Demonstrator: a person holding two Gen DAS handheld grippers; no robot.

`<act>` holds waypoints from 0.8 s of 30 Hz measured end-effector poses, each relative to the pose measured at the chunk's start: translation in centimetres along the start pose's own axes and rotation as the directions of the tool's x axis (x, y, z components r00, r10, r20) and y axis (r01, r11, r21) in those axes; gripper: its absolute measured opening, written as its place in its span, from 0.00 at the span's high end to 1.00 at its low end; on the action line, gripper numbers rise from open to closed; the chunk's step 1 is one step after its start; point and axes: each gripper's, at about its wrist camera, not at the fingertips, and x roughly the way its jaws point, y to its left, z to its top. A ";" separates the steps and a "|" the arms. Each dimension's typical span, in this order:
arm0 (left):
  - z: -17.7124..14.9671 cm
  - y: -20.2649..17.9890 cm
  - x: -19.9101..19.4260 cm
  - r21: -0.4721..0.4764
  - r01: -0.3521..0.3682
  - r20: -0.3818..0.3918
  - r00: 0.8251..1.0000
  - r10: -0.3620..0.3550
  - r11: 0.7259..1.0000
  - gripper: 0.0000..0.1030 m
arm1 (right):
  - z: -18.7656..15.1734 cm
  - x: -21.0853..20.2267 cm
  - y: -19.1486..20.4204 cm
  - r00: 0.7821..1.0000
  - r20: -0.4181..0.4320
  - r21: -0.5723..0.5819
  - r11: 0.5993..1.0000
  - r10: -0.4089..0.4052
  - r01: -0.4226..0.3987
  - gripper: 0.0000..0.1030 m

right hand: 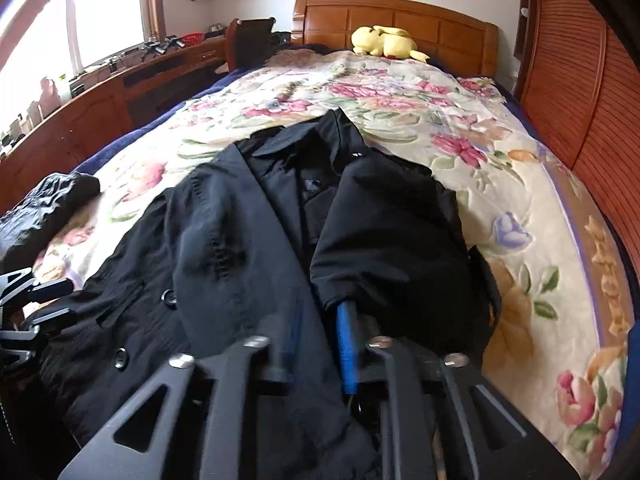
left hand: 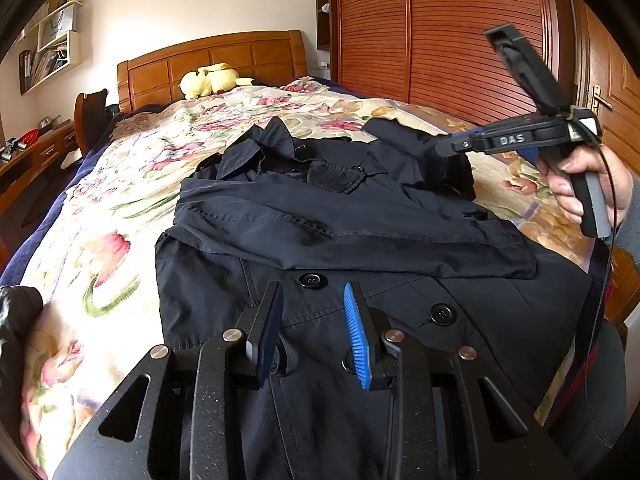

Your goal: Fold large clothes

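A dark navy coat (left hand: 340, 232) lies face up on the floral bedspread (left hand: 120, 208), collar toward the headboard; it also shows in the right wrist view (right hand: 248, 240). One sleeve is folded across its chest. My left gripper (left hand: 314, 304) is open and empty, hovering over the coat's buttoned front. My right gripper (right hand: 320, 320) is shut on the coat's other sleeve (right hand: 392, 248), which drapes over its fingers; in the left wrist view it (left hand: 440, 148) holds that sleeve (left hand: 404, 148) up at the coat's right shoulder.
A yellow plush toy (right hand: 382, 42) lies by the wooden headboard (left hand: 216, 60). A black crumpled garment (right hand: 44, 204) sits at the bed's left edge. A slatted wooden wardrobe (left hand: 440, 28) stands to the right, a long desk (right hand: 100, 104) to the left.
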 end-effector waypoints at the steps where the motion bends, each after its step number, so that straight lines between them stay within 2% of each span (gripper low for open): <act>1: 0.0 0.0 0.0 0.001 -0.001 -0.001 1.000 0.001 1.000 0.68 | -0.1 -0.6 -0.3 1.000 0.016 -0.013 1.000 -0.010 0.011 0.59; 6: 0.0 -0.1 0.1 0.004 -0.003 -0.005 1.000 0.003 1.000 0.68 | -1.3 -0.9 -1.5 0.998 0.039 0.014 0.998 -0.055 0.055 0.46; 12: 0.0 -0.1 0.2 0.002 -0.004 -0.007 1.000 0.004 1.000 0.68 | -2.2 -0.3 -4.6 0.992 0.057 0.114 0.988 -0.113 0.106 0.38; 21: 0.0 -0.1 0.2 0.002 -0.005 -0.008 1.000 0.005 1.000 0.68 | -4.3 5.1 -8.6 0.978 -0.098 0.193 0.960 -0.186 0.202 0.35; 24: 0.0 0.0 0.3 0.000 -0.006 -0.010 1.000 0.006 1.000 0.68 | -4.7 6.4 -9.1 0.975 -0.130 0.223 0.953 -0.179 0.205 0.35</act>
